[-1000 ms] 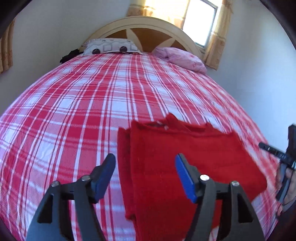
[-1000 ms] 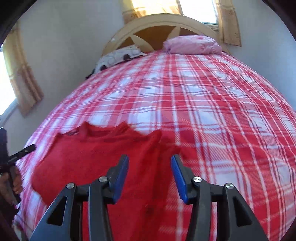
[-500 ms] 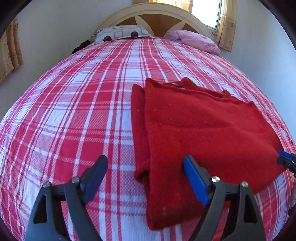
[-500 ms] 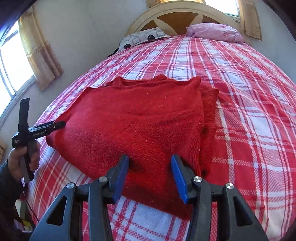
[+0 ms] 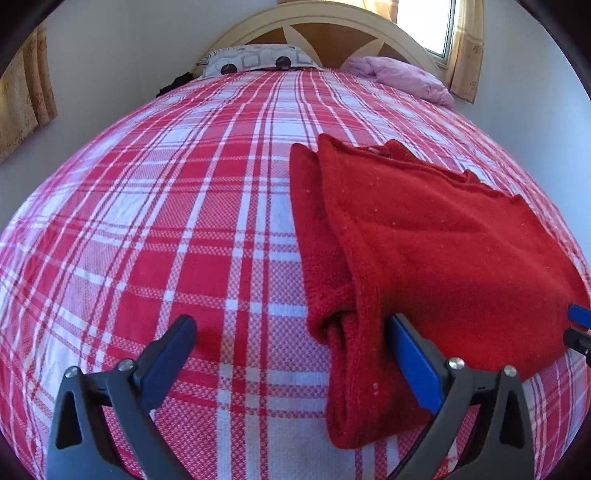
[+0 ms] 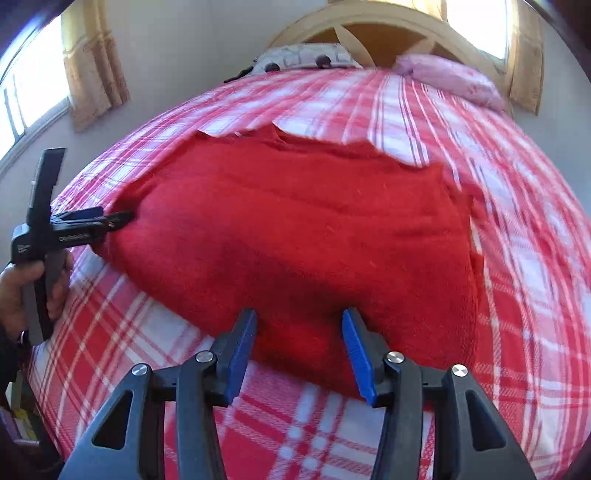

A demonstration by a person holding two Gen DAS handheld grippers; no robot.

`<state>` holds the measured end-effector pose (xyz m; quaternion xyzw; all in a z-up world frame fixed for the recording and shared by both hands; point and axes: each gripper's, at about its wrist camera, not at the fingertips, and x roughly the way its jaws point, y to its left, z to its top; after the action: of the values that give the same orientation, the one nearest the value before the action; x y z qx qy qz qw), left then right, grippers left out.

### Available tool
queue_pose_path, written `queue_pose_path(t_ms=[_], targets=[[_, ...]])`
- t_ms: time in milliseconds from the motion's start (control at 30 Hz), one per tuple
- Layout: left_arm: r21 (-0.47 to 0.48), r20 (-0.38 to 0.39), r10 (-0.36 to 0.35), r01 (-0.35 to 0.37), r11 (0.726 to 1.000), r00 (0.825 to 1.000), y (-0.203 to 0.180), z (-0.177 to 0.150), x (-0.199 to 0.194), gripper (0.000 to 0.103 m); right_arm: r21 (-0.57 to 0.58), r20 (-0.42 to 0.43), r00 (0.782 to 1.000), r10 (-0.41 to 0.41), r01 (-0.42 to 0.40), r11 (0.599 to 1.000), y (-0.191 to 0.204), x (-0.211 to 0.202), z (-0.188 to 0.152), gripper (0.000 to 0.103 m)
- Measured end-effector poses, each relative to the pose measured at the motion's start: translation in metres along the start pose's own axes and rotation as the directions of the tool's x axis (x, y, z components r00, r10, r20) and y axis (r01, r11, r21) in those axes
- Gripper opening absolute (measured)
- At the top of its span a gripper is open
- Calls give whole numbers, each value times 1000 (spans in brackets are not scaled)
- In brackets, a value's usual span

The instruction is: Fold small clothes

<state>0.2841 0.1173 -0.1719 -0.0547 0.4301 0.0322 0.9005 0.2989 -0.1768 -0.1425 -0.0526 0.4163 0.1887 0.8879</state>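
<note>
One red sweater (image 5: 436, 251) lies folded flat on the plaid bedspread (image 5: 177, 229), near the foot edge of the bed. Left gripper (image 5: 291, 354): jaws opening, spread wide, straddling the sweater's left folded edge, pads not pressing it. Right gripper (image 6: 299, 350): jaws partway apart over the sweater's near edge, gripping nothing. Two pillows at the headboard (image 5: 332, 26): one patterned pillow (image 5: 258, 61), one pink pillow (image 5: 402, 75).

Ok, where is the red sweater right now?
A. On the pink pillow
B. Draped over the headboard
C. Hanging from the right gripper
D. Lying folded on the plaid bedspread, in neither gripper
D: the red sweater lies flat on the plaid bedspread.
</note>
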Motion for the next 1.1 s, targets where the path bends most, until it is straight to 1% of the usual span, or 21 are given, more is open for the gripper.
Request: queue_pose_path(t_ms=[67,133,200,233,300,333,400,433,500,600,700,767,833,900,967,1000,1033,1067,1100], targets=[[-31,-7,-31,31,999,999,5,-1,1,103,-51,44,999,20,-18,999,18,-6,10,50],[-26,-1,-27,27,999,1000,4,-3,-1,103,-96,67,996,51,-45,994,38,-3,21,50],[-19,4,-18,18,1000,1000,1,-4,-2,103,-118,60,995,84,-77,990,50,9,27,50],[-21,4,-20,20,1000,1000,1,-4,-2,103,-116,42,995,91,-85,990,54,19,29,50],[-29,4,-30,30,999,1000,3,-4,-2,103,-98,-27,997,72,-74,992,55,45,28,50],[-30,6,-33,33,999,999,4,-4,-2,103,-64,-77,995,68,-73,995,49,62,26,50],[-28,7,-32,32,999,999,4,-3,-1,103,4,-31,993,118,-118,993,38,65,25,54],[-29,8,-32,33,999,999,4,-4,-2,103,33,-27,989,144,-143,989,33,65,24,54],[-33,7,-37,37,999,999,4,-4,-2,103,49,-24,987,158,-157,986,34,65,23,54],[-38,10,-43,43,998,999,4,-4,-4,103,17,-26,992,124,-123,992,42,64,22,54],[-51,17,-56,57,997,998,8,-7,-8,103,3,-5,998,59,-59,998,54,52,22,54],[-67,31,-70,72,995,997,11,-9,-11,103,-23,34,998,55,-55,998,67,44,24,54],[-94,44,-88,92,991,995,17,-10,-15,103,-75,65,996,56,-51,996,83,40,26,54],[-127,59,-82,89,988,995,23,-11,-18,103,-137,78,996,49,-38,990,100,41,28,54],[-148,61,-91,99,984,994,27,-12,-18,103,-171,54,997,51,-41,984,110,50,29,54],[-150,59,-92,100,984,994,27,-11,-17,103,-170,14,999,48,-45,984,112,61,29,54],[-147,56,-87,95,985,995,26,-11,-16,103,-161,-25,999,43,-47,986,111,69,29,54],[-140,51,-80,86,986,995,25,-10,-15,103,-129,-51,997,57,-63,990,107,77,28,55],[-134,46,-71,77,988,996,23,-10,-14,103,-91,-39,996,86,-89,992,101,77,29,56]])
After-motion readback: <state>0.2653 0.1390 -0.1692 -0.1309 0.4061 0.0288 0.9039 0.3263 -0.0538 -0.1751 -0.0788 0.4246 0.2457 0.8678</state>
